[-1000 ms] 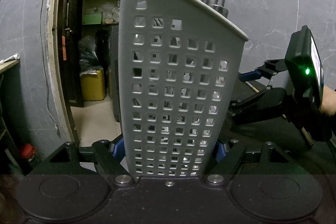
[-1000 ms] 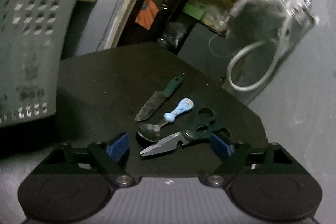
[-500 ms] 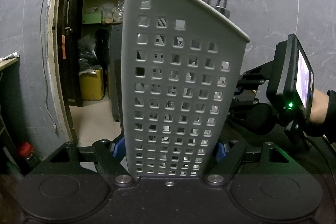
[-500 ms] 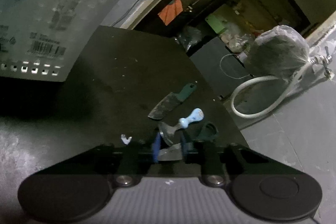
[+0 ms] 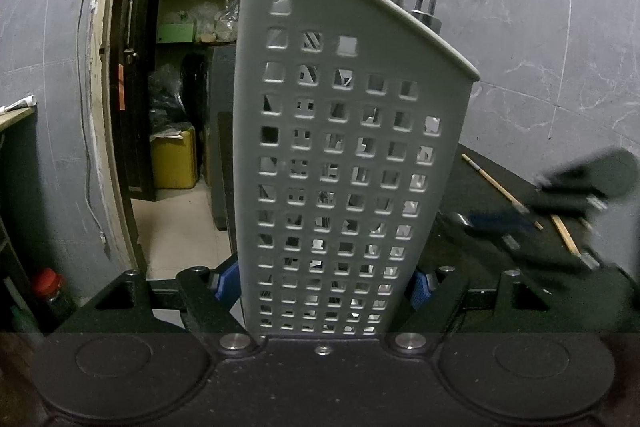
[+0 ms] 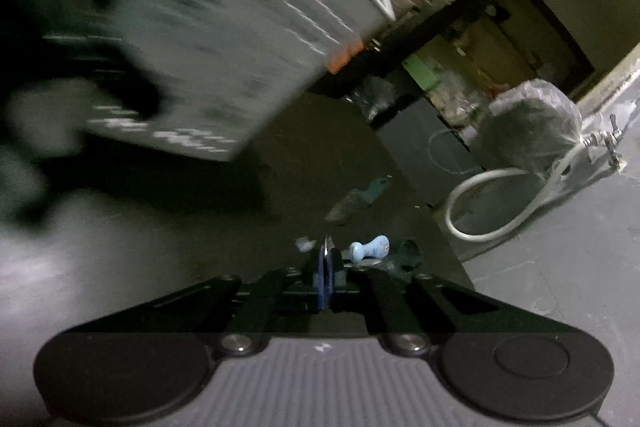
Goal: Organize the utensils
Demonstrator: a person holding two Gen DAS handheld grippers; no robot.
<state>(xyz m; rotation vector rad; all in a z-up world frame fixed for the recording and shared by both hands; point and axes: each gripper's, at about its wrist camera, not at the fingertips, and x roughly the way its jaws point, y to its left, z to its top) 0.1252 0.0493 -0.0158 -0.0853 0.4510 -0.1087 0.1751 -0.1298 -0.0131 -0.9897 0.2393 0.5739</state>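
The left tool (image 5: 323,283) was clamped on the foot of a grey perforated utensil basket (image 5: 348,155), one blue pad against each side wall. That grip held the basket upright on the black counter (image 5: 480,171), probably to steady it for loading. Beyond and to the right of this tool, thin wooden sticks (image 5: 500,187), possibly chopsticks, lay on the counter.

The right tool (image 6: 325,267) had its pads closed almost flat together on a thin metal edge standing between them. That edge was most likely a blade of the scissors (image 6: 406,255), whose dark handles showed just beyond the pads to the right. Gripping the flat blade suited such narrow pads. The blue-handled spoon (image 6: 370,247) sat just past the tip, touching or nearly touching the scissors. Farther ahead the green-handled knife (image 6: 356,199) lay on the counter, apart from both. The basket hung blurred high to the left of this tool, so the carry to it looked short.

No writing could be read; pale marks on the basket's side were smeared by motion.
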